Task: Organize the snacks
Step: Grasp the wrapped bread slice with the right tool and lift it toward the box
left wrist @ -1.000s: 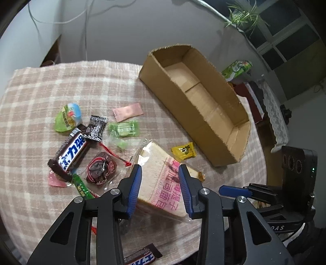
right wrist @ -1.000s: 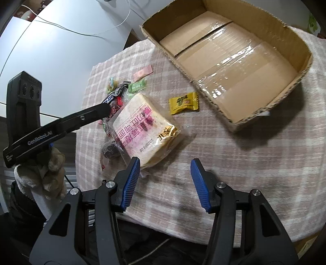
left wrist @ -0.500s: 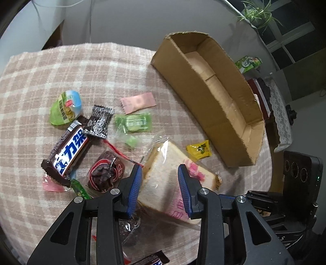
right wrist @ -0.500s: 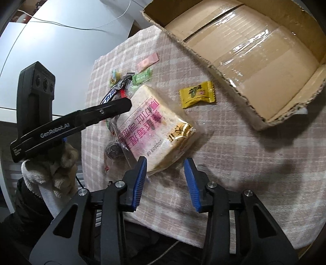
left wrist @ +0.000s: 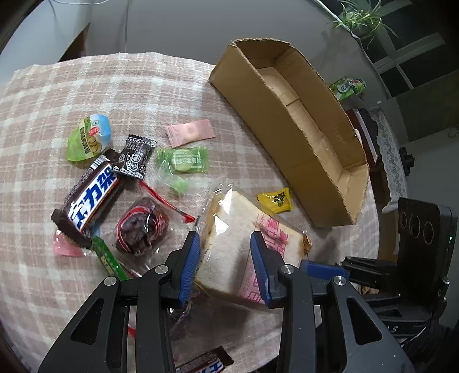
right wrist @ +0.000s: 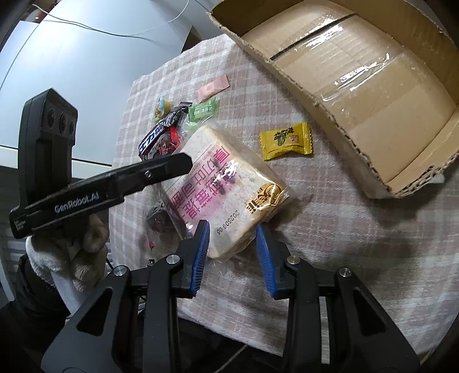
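- A round table under a pink checked cloth (left wrist: pixel 143 86) stands by a pale wall; a plant (left wrist: pixel 361 20) and a dark window (left wrist: pixel 407 66) show at the back.
- An open cardboard box (left wrist: pixel 289 126) lies on the cloth, nothing in it.
- The bread pack (left wrist: pixel 229 246) lies near the box; a yellow candy (right wrist: pixel 285 140) sits between them.
- The left gripper (left wrist: pixel 225 252) has its blue fingers on either side of one end of the pack, close to it; firm contact is not clear.
- The right gripper (right wrist: pixel 232 244) straddles the other end, jaws partly apart, pads at the wrapper.
- Only the left view shows the whole loose pile: chocolate bar (left wrist: pixel 89 198), green candy (left wrist: pixel 183 159), pink sachet (left wrist: pixel 190 132).
- Only the right view shows the box's taped floor (right wrist: pixel 358 86) and a gloved hand (right wrist: pixel 71 252) on the left tool.
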Tool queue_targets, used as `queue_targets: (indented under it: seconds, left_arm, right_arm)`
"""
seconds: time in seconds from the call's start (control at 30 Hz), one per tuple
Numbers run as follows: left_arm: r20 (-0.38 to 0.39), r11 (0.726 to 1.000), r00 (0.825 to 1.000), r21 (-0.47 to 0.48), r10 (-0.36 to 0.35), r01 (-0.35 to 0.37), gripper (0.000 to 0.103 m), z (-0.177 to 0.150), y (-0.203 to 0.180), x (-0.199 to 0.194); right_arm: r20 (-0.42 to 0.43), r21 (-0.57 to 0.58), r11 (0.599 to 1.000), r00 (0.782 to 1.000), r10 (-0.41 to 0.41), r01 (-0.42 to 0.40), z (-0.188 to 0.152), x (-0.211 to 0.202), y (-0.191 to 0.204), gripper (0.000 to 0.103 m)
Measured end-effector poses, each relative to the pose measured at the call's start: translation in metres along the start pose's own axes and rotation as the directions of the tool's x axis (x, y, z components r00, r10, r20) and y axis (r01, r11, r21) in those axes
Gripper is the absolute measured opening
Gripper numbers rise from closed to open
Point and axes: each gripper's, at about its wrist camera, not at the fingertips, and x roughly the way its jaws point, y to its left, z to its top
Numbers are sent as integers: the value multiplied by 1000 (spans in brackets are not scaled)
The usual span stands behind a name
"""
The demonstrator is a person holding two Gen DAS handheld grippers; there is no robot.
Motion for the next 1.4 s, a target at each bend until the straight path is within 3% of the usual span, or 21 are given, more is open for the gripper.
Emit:
queue_targets:
  seconds: [0.4,0.8,1.1,1.4]
  left_arm:
    - [99,1000,995,11,-14,13,34,-2,-17,-40]
    - [171,995,983,89,-62,47,34,27,-75,-44]
    - [145,990,985,113,-96,80,34,47,-105,-18]
    - [102,986,988,132,-115,101,34,66,-129,13]
  right_arm:
    - [93,-51,999,996,-7,12,7,-38,11,35]
    - [210,-9,1000,977,-20,22,27,-95,-10,35]
    - [279,13,997,957,-76,75,44,-129,-39,35]
    - [296,39,989,944,-147,142,63,-141,-67,35]
